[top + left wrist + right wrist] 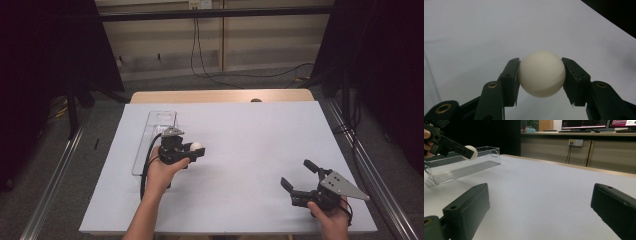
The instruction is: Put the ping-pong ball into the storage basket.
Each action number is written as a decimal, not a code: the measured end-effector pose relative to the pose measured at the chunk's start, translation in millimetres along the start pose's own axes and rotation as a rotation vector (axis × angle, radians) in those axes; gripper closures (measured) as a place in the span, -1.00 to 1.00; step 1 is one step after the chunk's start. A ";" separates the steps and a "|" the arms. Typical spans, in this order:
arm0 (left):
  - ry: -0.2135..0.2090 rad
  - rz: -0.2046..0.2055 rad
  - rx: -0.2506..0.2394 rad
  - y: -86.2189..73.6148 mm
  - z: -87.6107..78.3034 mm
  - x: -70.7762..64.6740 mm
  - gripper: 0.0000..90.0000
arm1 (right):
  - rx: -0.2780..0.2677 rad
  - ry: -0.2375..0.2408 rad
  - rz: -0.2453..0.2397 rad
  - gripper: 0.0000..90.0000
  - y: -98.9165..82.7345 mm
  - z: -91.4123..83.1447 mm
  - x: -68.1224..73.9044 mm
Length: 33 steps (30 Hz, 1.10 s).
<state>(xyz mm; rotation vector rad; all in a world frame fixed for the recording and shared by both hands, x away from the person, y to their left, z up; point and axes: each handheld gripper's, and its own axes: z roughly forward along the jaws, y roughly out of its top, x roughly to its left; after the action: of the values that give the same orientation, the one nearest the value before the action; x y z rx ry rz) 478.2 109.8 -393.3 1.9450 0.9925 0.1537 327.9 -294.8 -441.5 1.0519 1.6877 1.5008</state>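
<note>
- High view first: a clear plastic tray (159, 121) lies lengthwise on the white table cover (250, 150), at its left side, and the left gripper (196, 152) hangs just beside the tray's right wall.
- A dark cable (148, 159) trails from that gripper across the tray's near end.
- Open white surface stretches between the two hands; the right gripper (296, 176) sits well apart near the front right corner, jaws spread wide, nothing between them.
- Left gripper view now: the white ball (542, 73) is pinched between both pads, clamped firmly on either side and clear of the table.
- It looks smooth, matte, creamy white, perfectly round, unmarked.
- Right gripper view confirms it: ball held up in front of the tray.
</note>
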 end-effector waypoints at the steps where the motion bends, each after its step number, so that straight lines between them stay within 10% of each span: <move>1: 0.007 0.006 0.006 0.2 -0.7 0.6 0.14 | 0.003 0.004 -0.005 -0.97 0.0 -0.3 -0.2; 33: 0.022 -0.009 0.000 3.0 -10.1 6.5 0.14 | 0.008 -0.004 0.006 -0.97 -0.1 0.0 -1.1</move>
<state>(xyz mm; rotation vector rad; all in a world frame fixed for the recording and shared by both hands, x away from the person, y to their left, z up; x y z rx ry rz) 479.5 120.4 -386.9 1.9418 1.0155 0.1701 328.4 -295.7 -441.7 1.0649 1.6903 1.4958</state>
